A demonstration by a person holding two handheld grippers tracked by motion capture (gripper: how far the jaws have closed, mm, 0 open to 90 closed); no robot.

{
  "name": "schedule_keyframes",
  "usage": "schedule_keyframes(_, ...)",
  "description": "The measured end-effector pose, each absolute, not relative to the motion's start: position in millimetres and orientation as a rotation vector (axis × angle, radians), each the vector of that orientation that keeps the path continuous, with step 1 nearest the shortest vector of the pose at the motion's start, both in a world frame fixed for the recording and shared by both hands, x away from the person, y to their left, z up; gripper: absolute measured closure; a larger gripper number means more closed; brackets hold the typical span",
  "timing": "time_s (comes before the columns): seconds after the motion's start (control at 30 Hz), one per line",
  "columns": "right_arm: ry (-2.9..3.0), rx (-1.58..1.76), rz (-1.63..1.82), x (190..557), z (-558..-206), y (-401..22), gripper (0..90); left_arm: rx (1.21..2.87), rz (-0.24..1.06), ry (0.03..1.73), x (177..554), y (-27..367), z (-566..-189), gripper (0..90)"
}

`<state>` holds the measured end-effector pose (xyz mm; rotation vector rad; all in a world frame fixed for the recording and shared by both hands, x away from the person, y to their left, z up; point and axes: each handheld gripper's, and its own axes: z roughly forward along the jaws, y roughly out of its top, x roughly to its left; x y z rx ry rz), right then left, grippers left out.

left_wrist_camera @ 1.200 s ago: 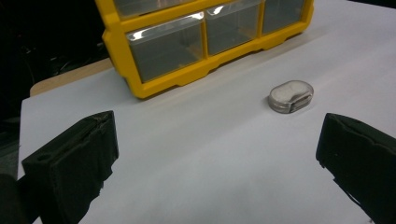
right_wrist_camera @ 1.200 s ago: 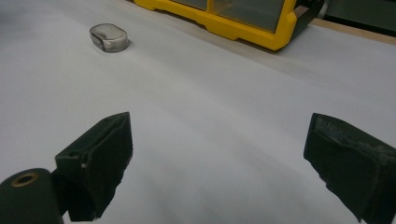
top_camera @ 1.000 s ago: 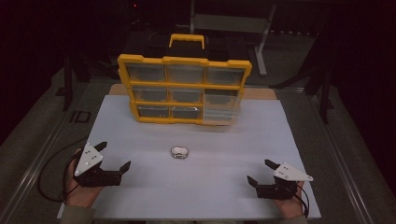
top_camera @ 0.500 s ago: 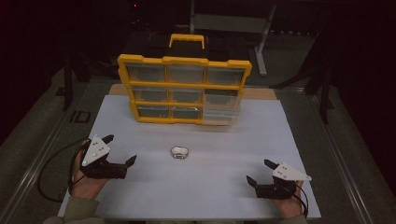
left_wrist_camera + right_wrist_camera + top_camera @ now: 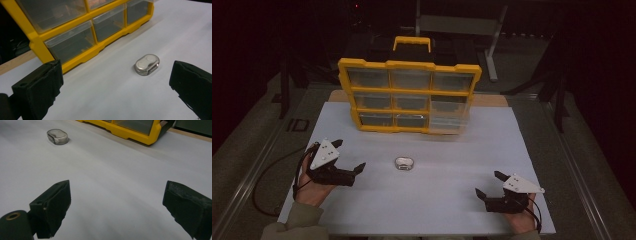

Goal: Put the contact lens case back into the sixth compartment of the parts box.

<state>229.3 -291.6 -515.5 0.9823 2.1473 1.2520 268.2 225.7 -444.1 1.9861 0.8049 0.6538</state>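
Metal caught the light at the middle of the white table (image 5: 512, 150): a small oval silver case (image 5: 404, 163) lay flat there, alone on the sheet, with one end open and dark in the left gripper view (image 5: 147, 64). It touched neither gripper.

On the left side of the high view, the left gripper (image 5: 348, 156) was held low over the sheet in the person's left hand (image 5: 314, 187), its jaws spread wide and pointing toward the case, which lay near their tips but apart from them. From the left gripper's own camera the case sat ahead, between the lines of the two black jaws and closer to the right one, with nothing between them.

At the near right corner, the right gripper (image 5: 490, 184) rested in the right hand (image 5: 519, 220), well apart from the case. Its jaws were also wide apart and empty; its camera showed the case (image 5: 57, 136) far off at upper left.

Behind the case, at the far edge of the sheet, stood a yellow organizer box (image 5: 409, 95) with clear compartments in three rows and a black and yellow carry handle (image 5: 412, 42) on top. Its lower front edge met the white sheet, and a strip of bare wood (image 5: 492, 100) showed beside it.
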Motion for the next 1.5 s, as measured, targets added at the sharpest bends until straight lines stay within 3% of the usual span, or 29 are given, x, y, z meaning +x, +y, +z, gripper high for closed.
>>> schedule_keyframes(1.5,2.175,0.989,1.262,231,-516,-290,8.1,2.168,0.566,0.67,314,180,-436,0.0)
